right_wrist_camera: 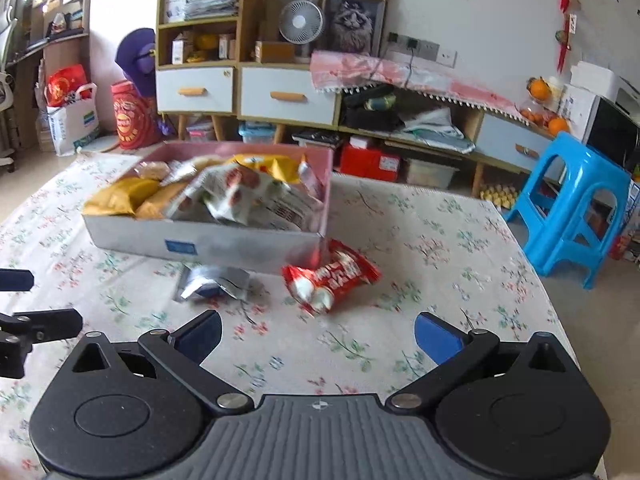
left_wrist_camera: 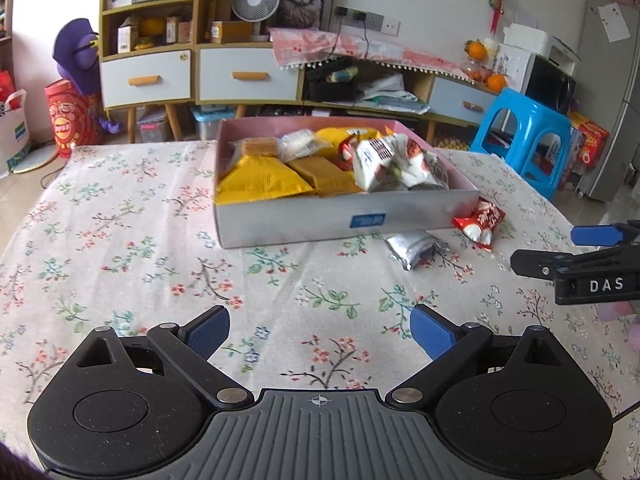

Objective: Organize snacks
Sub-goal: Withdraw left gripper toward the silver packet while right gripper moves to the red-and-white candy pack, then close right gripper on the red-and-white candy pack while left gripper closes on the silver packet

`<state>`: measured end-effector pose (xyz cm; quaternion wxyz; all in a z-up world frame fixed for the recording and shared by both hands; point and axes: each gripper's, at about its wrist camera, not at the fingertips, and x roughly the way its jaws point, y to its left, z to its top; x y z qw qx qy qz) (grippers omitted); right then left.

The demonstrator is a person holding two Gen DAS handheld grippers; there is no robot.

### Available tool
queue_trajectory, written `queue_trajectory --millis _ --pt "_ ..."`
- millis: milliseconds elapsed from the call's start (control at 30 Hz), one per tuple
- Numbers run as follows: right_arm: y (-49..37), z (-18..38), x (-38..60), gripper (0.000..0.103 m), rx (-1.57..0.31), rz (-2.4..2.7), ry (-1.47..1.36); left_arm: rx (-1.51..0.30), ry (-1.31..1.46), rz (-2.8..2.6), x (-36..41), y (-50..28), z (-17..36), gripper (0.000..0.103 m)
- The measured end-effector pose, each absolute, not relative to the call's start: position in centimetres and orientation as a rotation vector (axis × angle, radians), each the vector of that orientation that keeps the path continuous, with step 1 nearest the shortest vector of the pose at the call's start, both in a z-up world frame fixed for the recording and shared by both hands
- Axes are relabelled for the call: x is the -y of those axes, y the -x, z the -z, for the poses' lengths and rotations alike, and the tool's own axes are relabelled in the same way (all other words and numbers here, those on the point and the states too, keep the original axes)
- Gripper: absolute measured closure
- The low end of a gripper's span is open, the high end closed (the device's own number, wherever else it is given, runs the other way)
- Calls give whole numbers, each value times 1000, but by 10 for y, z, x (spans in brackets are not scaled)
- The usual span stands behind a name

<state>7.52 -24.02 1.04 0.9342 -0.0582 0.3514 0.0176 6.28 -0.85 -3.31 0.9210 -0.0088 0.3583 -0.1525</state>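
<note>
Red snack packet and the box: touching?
Cannot tell. In the right wrist view the red snack packet lies at the box corner, but blur hides any contact or gap; left wrist view doesn't settle it either.

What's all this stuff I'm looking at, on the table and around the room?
box: one, grey outside, pink inside, mid-table, full of snacks
yellow snack bags: at least two, in the box
white-and-red packets: several, in the box's right end
red packet: one, on the cloth by the box's corner
silver packet: one, on the cloth before the box
tablecloth: one, floral
stool: one, blue, right of the table
fan: one, white, on the cabinet
left gripper: black, blue pads, open, empty
right gripper: the same, open, empty
</note>
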Motion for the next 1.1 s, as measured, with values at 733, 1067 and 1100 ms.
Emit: queue_trajectory --millis 733,1067,1100 --pt "-123 9 273 9 -766 -47 0 -677 -187 459 66 -91 56 6" --pt "-140 18 280 10 -773 -39 -93 -579 -315 542 108 -109 55 25" --pt "-141 18 281 11 -772 -42 -109 -577 -329 543 111 -110 55 28"
